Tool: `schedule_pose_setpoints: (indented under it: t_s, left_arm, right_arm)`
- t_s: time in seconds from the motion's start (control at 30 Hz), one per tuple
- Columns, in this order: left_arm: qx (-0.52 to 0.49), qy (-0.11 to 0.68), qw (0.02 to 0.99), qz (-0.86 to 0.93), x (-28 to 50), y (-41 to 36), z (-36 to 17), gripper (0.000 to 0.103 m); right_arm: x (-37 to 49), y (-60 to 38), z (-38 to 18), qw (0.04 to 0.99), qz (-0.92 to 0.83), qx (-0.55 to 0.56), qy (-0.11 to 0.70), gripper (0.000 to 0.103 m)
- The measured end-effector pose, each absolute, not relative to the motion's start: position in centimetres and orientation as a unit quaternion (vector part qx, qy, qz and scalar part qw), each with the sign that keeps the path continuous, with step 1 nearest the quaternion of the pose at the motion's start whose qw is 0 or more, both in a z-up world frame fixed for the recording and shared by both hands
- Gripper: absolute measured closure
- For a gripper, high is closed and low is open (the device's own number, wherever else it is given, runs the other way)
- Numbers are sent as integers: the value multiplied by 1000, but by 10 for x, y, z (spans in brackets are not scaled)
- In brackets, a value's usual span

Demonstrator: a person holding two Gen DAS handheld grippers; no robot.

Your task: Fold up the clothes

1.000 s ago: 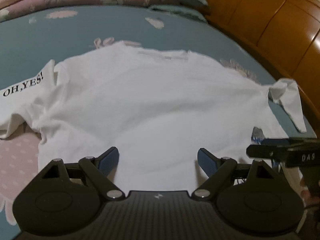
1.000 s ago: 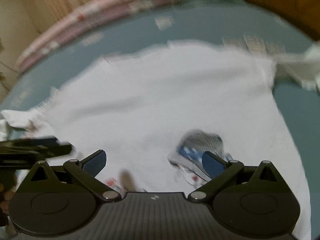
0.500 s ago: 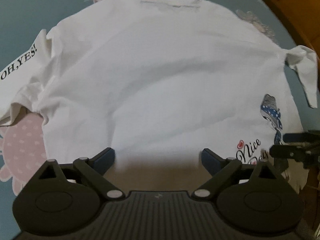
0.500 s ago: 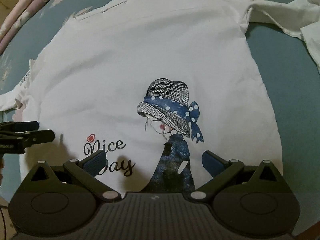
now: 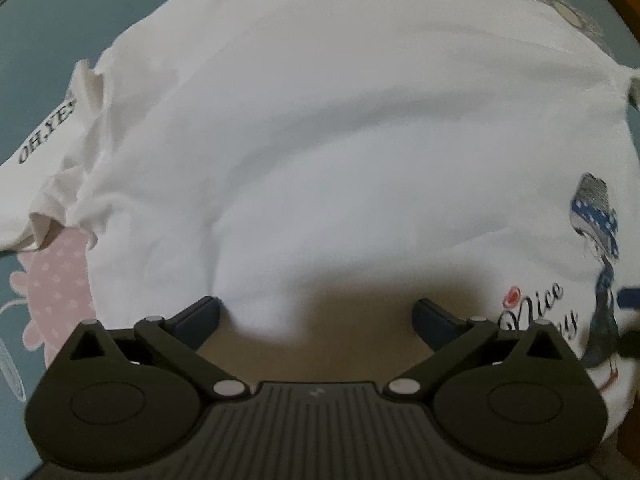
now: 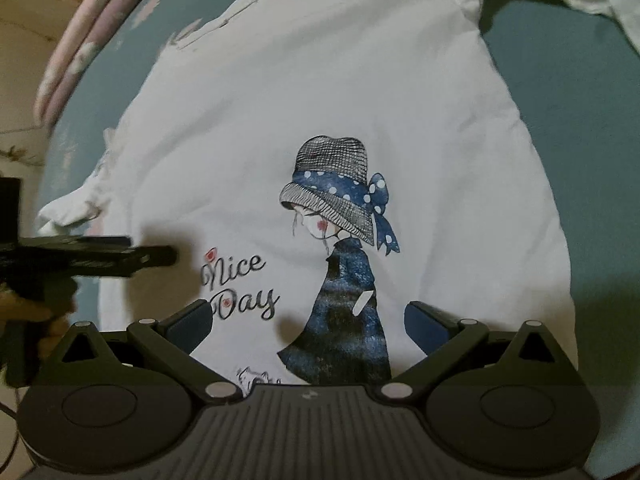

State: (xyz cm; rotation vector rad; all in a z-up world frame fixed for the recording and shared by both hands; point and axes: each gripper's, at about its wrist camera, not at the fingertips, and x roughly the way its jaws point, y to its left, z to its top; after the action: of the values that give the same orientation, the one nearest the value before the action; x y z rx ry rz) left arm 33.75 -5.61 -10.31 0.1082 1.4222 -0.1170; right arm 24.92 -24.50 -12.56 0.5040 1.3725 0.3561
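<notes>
A white cotton T-shirt printed with a girl in a grey hat and the words "Nice Day" [image 6: 340,128] lies spread flat, print up, on a teal bedsheet with pink flower patterns [image 5: 48,280]. The left tool [image 5: 318,320] hangs straight down over the shirt's plain half, its jaws opening with nothing between them; the right tool [image 6: 308,322] has its jaws spread apart and empty above the print. The fabric looks thin, light and limp, so it will likely sag and crease when lifted; pinching the hem corners or a sleeve seam [image 5: 86,92] seems the safest hold.
</notes>
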Motion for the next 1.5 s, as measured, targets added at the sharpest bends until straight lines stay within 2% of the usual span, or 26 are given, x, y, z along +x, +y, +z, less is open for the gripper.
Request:
schedule_pose_setpoints:
  t_s: [0.2,0.47,0.57,0.7,0.8,0.97,1.13,1.27,1.4,1.5]
  left_arm:
    - [44,650,757,-55,337,-54,-103,0]
    - [71,616,780,-79,316,-52,-99,0]
    - [106,596,789,-106,301,-56,-88,1]
    - [197,525,804,-199,261,-65,-75,1]
    - [250,489,791,-269,245,-75,-80,1]
    - [233,489,779,-316,228,-56,-99,1]
    - [211,498,787,-295,196,-28,-105,1]
    - [199,530,778,-272,179,-19,-104,1]
    - [205,559,761,-258,175,-16,-98,2]
    - [200,523,780,-280,185,-33,-81,1]
  right_arm:
    - [250,-259,-130,724,184,263,611,0]
    - [243,-253,-126,742,217,215,597,0]
    - [243,-237,-111,765,178,148,600,0]
    - [246,-191,-87,815,209,-34,539,0]
    - [251,-157,-87,811,269,-115,506,0]
    - [252,-120,-115,773,358,-203,483,0]
    - [230,-140,-127,766,372,-207,481,0]
    - [190,-158,-126,744,387,-272,472,0]
    - [189,-181,-118,726,379,-260,512,0]
    - [197,-178,-103,722,399,-270,497,0]
